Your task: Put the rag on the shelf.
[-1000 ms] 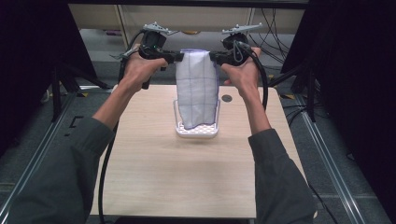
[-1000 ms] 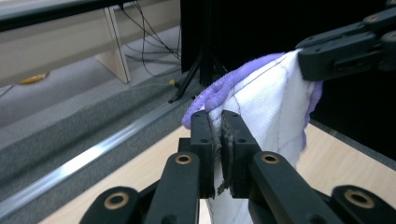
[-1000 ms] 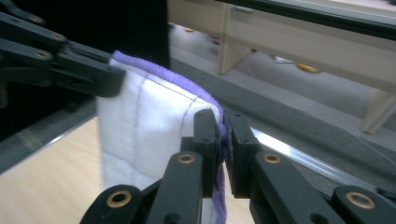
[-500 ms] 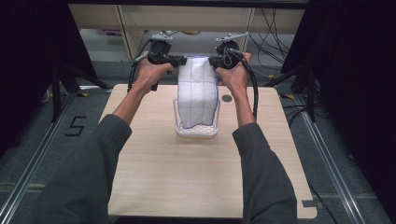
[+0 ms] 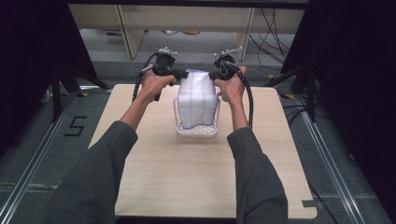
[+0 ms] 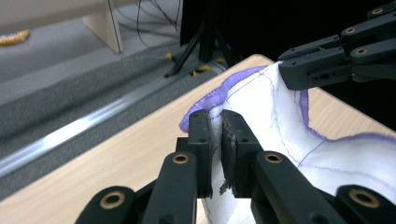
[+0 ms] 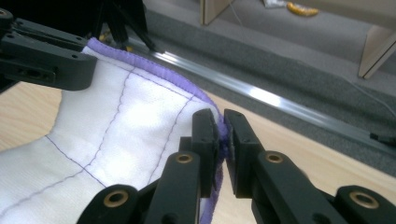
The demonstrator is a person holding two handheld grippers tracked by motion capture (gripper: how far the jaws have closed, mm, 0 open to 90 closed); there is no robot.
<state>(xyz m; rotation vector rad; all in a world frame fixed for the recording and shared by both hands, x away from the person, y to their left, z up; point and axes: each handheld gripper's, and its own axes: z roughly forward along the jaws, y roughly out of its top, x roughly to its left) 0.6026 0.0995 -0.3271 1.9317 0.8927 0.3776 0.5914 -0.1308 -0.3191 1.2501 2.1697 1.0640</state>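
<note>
Looking down from the high view: white quilted cloth with purple edging (image 5: 197,100) hanging between left gripper (image 5: 181,74) and right gripper (image 5: 213,75), each clamped on a top corner. Lower end draped into white perforated plastic basket (image 5: 196,130), mid-table toward the far side. Pale wooden table (image 5: 201,177) wide and bare on the near side, open board to both flanks of the basket too.

Over to the left gripper view: black jaws pinched tight on the purple hem (image 6: 205,99), cloth squeezed between the pads. Right gripper (image 6: 299,70) biting the opposite corner farther off. Table edge just beyond, then grey floor and a silver metal rail (image 6: 84,128).

Right gripper view now: jaws pressed together on the purple border (image 7: 219,122), white quilting spreading away leftward, left gripper (image 7: 79,65) gripping the far corner.
</note>
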